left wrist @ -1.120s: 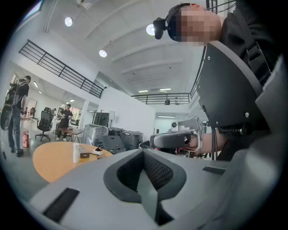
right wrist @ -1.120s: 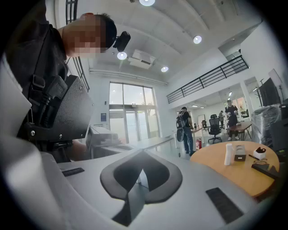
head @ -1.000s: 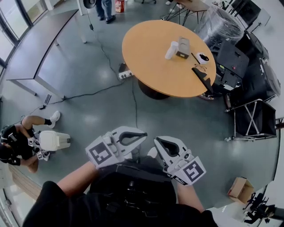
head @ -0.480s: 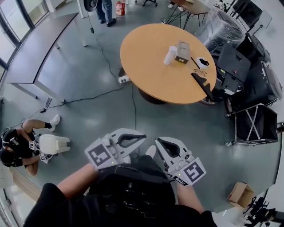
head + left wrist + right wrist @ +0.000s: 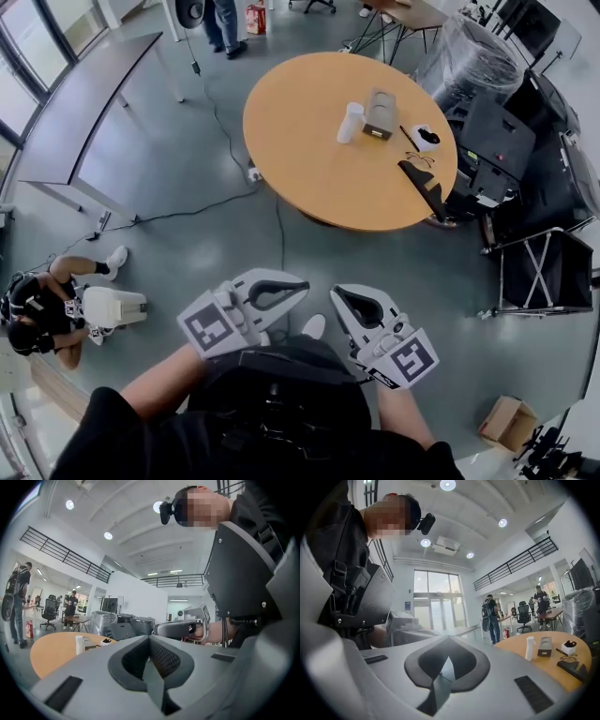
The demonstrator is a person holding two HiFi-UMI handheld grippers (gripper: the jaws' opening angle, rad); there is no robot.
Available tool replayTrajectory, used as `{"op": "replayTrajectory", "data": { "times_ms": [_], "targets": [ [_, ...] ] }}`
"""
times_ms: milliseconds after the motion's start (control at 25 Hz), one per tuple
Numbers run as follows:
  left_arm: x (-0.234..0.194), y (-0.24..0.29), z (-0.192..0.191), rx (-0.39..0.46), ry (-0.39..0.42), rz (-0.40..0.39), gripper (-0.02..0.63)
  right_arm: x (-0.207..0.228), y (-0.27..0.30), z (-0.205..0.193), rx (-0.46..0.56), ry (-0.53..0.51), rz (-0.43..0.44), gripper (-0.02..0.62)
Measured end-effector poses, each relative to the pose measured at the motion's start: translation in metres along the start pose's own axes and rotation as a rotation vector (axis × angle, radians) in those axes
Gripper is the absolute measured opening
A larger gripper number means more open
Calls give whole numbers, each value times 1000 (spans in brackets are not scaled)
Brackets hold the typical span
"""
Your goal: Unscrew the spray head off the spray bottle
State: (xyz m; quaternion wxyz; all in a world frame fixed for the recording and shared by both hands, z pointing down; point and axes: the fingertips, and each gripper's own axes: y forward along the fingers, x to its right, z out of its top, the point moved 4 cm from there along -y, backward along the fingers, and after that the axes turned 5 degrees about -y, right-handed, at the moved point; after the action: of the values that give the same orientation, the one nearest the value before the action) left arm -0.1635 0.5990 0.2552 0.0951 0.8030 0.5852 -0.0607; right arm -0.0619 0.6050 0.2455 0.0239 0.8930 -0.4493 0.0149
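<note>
A white spray bottle stands upright on the round orange table, next to a grey box. It also shows far off in the left gripper view, where the bottle sits low at the left, and in the right gripper view, where the bottle stands at the right. My left gripper and right gripper are held close to my body, over the floor and well short of the table. Both are shut with nothing between their jaws.
A person sits on the floor at the left beside a white device. A cable runs across the floor. A long grey table stands far left; black equipment and a cardboard box are at the right.
The round table with the bottle has shifted left and grown a little larger in the head view as I walk toward it. Both grippers stay shut in front of my body.
</note>
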Motion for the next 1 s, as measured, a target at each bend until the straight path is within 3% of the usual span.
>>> {"op": "replayTrajectory", "data": {
  "times_ms": [560, 1000],
  "targets": [
    [-8, 117, 12, -28, 19, 97, 2, 103, -57, -6, 21, 28, 105, 5],
    [-38, 134, 7, -65, -3, 85, 2, 138, -38, -12, 11, 40, 104, 5]
  ]
}}
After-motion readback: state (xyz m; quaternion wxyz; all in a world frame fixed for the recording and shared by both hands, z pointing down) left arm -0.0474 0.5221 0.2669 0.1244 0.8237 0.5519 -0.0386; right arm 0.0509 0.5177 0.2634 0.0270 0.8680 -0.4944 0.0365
